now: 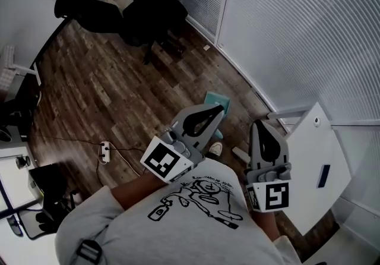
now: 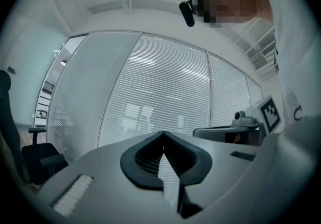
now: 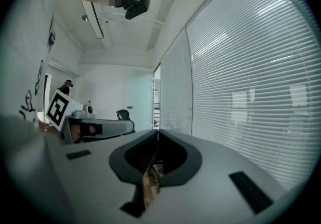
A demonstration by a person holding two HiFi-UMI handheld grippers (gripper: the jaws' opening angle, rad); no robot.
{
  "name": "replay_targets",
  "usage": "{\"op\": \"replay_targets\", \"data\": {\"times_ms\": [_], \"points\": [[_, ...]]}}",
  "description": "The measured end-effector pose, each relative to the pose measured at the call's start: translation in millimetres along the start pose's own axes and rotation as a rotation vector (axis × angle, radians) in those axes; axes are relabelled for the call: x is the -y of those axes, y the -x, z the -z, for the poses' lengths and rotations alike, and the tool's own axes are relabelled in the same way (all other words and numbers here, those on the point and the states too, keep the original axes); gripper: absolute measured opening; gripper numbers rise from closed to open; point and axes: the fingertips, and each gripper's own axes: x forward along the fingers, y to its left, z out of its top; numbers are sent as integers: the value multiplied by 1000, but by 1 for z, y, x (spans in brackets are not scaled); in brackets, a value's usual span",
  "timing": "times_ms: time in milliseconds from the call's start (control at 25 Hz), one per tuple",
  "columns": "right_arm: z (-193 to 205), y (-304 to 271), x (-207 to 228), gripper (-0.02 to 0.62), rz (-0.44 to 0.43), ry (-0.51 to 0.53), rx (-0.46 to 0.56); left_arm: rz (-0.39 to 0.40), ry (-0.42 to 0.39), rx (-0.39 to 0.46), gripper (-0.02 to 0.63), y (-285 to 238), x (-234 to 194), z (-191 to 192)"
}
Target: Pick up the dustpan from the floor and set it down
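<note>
Task not begun. Left tool (image 1: 221, 109) and right tool (image 1: 259, 125) are both closed with nothing between the jaws, held about level in front of the chest, facing the blinds (image 1: 285, 32). The teal shape on the floor (image 1: 89, 91) beyond the left tool is probably the dustpan (image 1: 212, 98), partly hidden. Pick-up and set-down both remain.

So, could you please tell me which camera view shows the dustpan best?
The head view: the teal dustpan lies on the floor by the blinds, partly hidden behind the left gripper. Both gripper views face the blinds and show none of it.
</note>
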Motion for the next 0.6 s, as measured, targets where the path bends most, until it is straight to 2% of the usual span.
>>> {"op": "replay_targets", "data": {"times_ms": [280, 600], "points": [[7, 5, 9, 6, 4, -15, 4, -2, -10, -20, 2, -6, 6, 8], [33, -2, 5, 6, -30, 2, -48, -20, 1, -54, 2, -4, 0, 23]]}}
